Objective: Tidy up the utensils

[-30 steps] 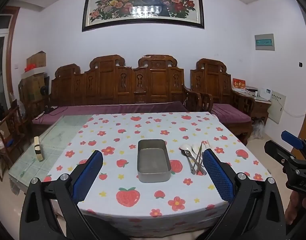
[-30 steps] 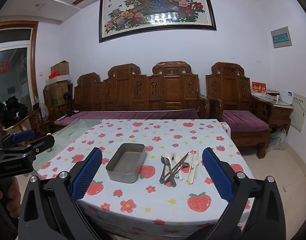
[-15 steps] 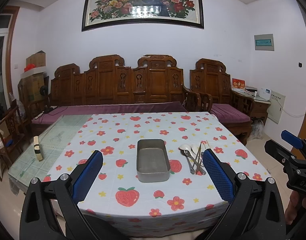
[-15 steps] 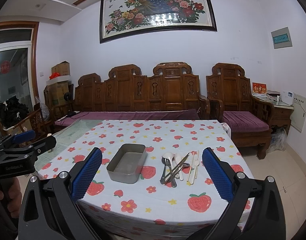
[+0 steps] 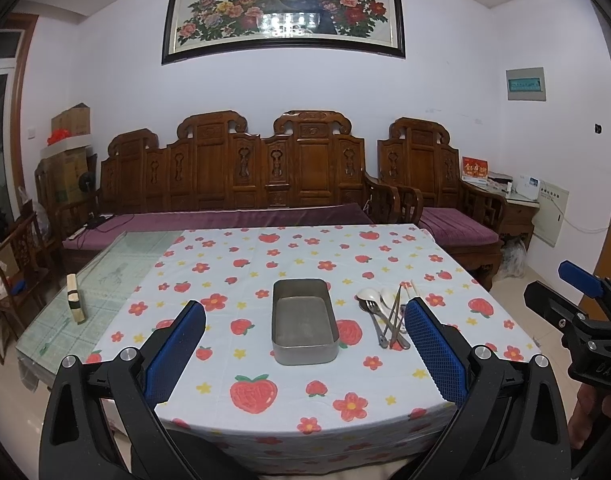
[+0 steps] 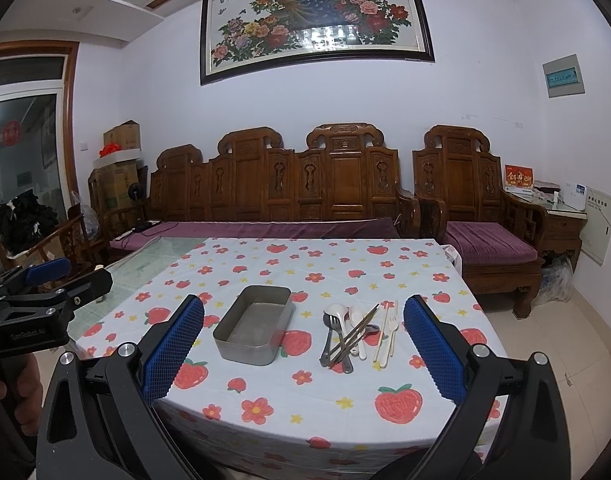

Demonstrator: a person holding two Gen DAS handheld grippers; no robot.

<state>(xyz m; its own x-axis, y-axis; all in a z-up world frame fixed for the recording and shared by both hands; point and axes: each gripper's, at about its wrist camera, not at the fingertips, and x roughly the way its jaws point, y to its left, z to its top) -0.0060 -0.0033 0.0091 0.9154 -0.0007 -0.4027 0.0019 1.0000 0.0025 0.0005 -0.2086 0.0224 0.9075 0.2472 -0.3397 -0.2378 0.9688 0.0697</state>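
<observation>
An empty metal tray sits on the strawberry-print tablecloth. To its right lies a pile of utensils: white spoons, metal fork and spoon, metal chopsticks, pale chopsticks and a pale fork. My left gripper is open and empty, held before the table's near edge. My right gripper is open and empty, also short of the table. Each gripper shows at the edge of the other's view, the right one and the left one.
A small wooden block stands on the bare glass at the table's left. A carved wooden sofa and armchair stand behind the table. Cardboard boxes are stacked at the far left.
Both grippers have drifted very slightly; the view is almost the same. Nothing on the table has moved.
</observation>
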